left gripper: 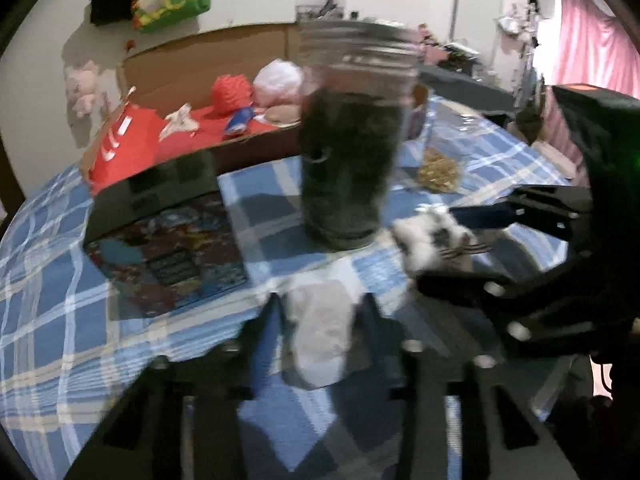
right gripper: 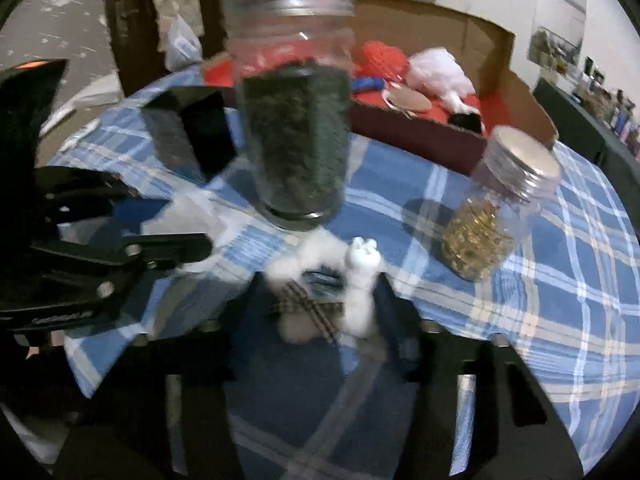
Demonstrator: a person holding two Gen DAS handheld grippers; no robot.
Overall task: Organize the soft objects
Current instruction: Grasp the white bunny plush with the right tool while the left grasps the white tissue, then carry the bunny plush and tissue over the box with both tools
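Left gripper (left gripper: 320, 320) pinches a white cloth (left gripper: 320, 336) on the plaid table (left gripper: 60, 320). Right gripper (right gripper: 320, 304) pinches a white plush (right gripper: 320, 292) before the dark jar (right gripper: 296, 120).

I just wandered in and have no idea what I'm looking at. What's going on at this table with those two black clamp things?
A person holds a two-finger gripper in each hand over a blue plaid tablecloth. The left gripper is shut on a white soft piece. The right gripper is closed around a small white plush toy with a plaid ribbon. Both sit in front of a jar of dark material. Behind it, a cardboard box already holds other soft things.
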